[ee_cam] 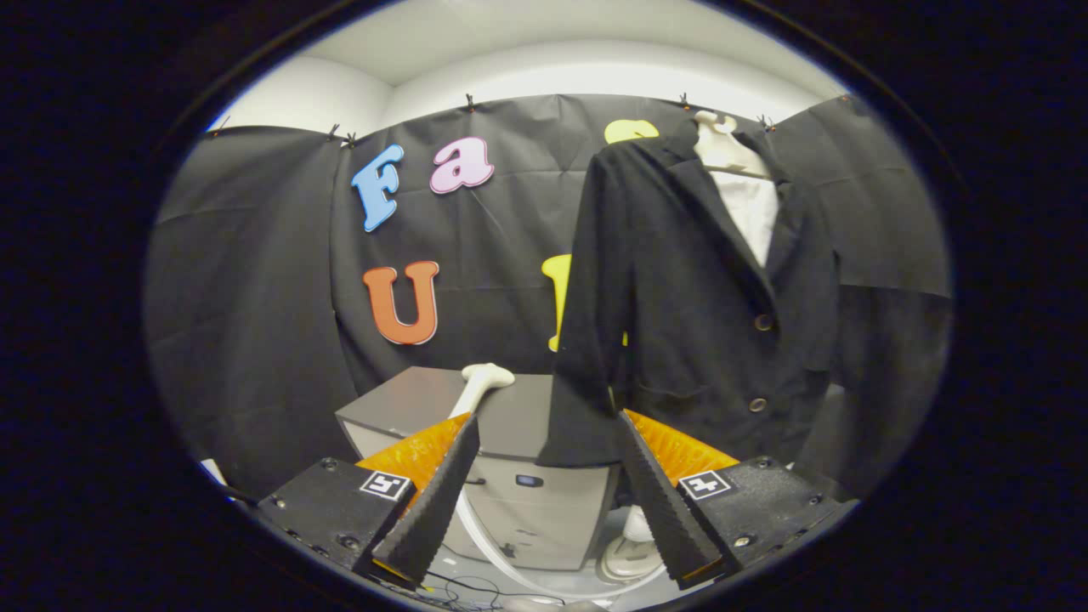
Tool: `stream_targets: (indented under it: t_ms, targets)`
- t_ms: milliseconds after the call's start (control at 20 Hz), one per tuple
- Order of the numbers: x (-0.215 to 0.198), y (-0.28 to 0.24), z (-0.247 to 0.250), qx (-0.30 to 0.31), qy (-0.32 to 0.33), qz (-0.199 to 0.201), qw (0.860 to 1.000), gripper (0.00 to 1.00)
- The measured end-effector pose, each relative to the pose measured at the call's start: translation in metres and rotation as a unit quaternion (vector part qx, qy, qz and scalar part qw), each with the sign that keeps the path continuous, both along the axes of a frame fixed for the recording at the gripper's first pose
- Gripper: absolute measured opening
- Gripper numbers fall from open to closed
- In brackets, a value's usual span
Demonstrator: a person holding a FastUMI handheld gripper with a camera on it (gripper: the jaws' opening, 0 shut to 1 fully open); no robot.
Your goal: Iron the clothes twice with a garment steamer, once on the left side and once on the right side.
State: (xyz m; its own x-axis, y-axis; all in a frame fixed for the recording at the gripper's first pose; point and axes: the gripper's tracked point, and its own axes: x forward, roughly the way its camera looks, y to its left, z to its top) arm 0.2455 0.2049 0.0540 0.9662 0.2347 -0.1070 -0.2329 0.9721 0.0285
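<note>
A black jacket [697, 314] hangs upright on a pale mannequin form [722, 144] over a white shirt [752, 212], beyond the right finger. The garment steamer's white head [486, 378] lies on top of a grey cabinet [510, 476], just beyond the left finger, with its white hose [493, 548] curving down the cabinet's front. My gripper [548, 425] is open, its fingers spread wide with nothing between them. The jacket's left sleeve hangs just past the right fingertip.
The grey cabinet stands ahead of the fingers, below the jacket's sleeve. A white base of the mannequin stand [633, 552] rests on the floor beside it. Thin dark cables [463, 586] lie on the floor near the fingers. Black cloth walls close in the booth.
</note>
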Motion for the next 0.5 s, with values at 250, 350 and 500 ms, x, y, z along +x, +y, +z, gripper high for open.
stream_targets:
  t_ms: [250, 350, 500]
  targets:
    - [0.087, 0.062, -0.012, -0.007, 0.041, 0.020, 0.999, 1.00]
    - [0.117, 0.087, -0.031, -0.019, 0.072, 0.025, 0.997, 0.99]
    - [0.156, 0.122, -0.057, -0.038, 0.110, 0.030, 0.993, 0.98]
